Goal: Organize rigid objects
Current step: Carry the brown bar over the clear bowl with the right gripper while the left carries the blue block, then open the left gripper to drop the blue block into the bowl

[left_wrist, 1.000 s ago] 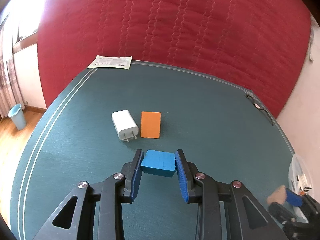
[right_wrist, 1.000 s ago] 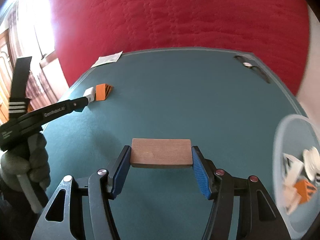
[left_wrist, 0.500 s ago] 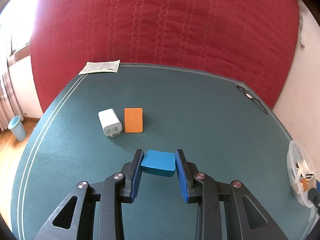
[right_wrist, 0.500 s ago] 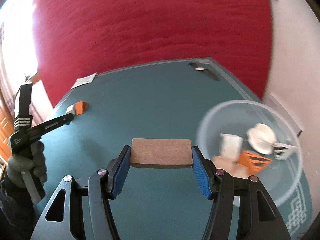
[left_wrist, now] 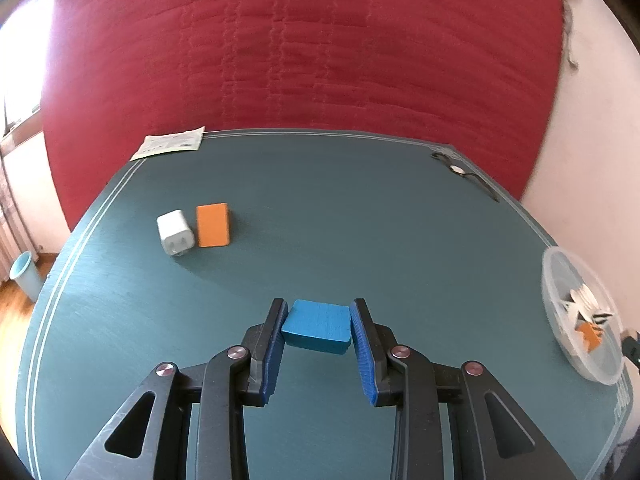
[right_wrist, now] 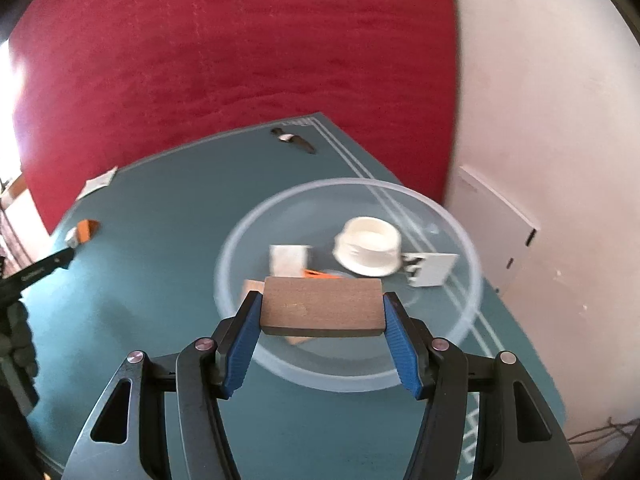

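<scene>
Two blocks in hand, none dropped yet. Left gripper point(left_wrist: 319, 322) clamped on blue block point(left_wrist: 317, 325), held above green table point(left_wrist: 360, 220), clear plastic bowl point(left_wrist: 560, 312) far off to its right. Right gripper point(right_wrist: 322, 314) clamped on brown wooden block point(right_wrist: 322, 306), hovering over near rim of same bowl point(right_wrist: 256, 344), jaws spread wide by block's length. Already in bowl ahead of right gripper: white round cap point(right_wrist: 370, 248), white cube point(right_wrist: 289, 258), orange piece point(right_wrist: 320, 274), white charger point(right_wrist: 432, 269). Left on table, ahead-left of left gripper: white charger plug point(left_wrist: 175, 233) touching or just beside orange block point(left_wrist: 213, 225). Judged roughly halfway: brown block release next, then blue, then those two. Paper leaflet point(left_wrist: 170, 146) and black strap point(left_wrist: 464, 172) at far edge, likely not part of it.
</scene>
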### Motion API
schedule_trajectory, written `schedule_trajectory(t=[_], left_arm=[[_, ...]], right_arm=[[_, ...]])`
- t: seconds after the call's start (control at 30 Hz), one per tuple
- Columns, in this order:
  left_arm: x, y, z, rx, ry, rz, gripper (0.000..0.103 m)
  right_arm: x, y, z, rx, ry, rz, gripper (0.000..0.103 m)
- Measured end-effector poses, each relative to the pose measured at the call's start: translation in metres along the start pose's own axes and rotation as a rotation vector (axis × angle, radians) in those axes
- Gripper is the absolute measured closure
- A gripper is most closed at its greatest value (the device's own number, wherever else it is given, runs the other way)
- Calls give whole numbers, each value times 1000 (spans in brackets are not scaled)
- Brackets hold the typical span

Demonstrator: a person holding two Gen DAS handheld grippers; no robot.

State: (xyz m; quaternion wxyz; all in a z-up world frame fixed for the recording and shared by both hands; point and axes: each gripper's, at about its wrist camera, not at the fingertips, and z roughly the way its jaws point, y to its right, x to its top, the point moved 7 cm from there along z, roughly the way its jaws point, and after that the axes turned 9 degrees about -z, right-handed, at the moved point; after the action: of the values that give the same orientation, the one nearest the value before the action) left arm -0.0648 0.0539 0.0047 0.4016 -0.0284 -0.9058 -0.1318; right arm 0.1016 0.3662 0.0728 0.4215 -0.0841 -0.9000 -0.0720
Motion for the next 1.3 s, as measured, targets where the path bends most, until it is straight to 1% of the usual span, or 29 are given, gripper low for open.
schedule_trajectory(t=[0.17, 0.33, 0.47, 0.6, 0.73, 0.9, 0.97, 1.07, 1.3], left_arm=[[-6, 20, -10, -20, 5, 18, 69], [-12, 42, -20, -49, 10, 29, 69], [-20, 67, -23, -80, -4, 62, 69], [-26, 93, -24, -108, -15, 106, 69], [-30, 120, -24, -140, -24, 147, 69], [-36, 154, -20, -214, -71, 177, 69], [-38, 168, -18, -248, -87, 185, 69], [-39, 186, -16, -280, -95, 200, 69], [-45, 218, -10, -309, -101, 263, 69]], right_arm=[[-7, 20, 12, -9, -19, 20, 42], [-11, 30, 17, 12, -22, 11, 42], [-11, 33, 15, 10, 5, -14, 42], [-15, 40, 13, 20, 25, 0, 42], [-14, 44, 7, 3, 66, 0, 42], [-12, 49, -3, -7, 113, 3, 42], [-12, 51, -5, -2, 117, 13, 42], [-13, 54, -5, 9, 121, 28, 42], [-13, 57, -6, 24, 124, 54, 42]])
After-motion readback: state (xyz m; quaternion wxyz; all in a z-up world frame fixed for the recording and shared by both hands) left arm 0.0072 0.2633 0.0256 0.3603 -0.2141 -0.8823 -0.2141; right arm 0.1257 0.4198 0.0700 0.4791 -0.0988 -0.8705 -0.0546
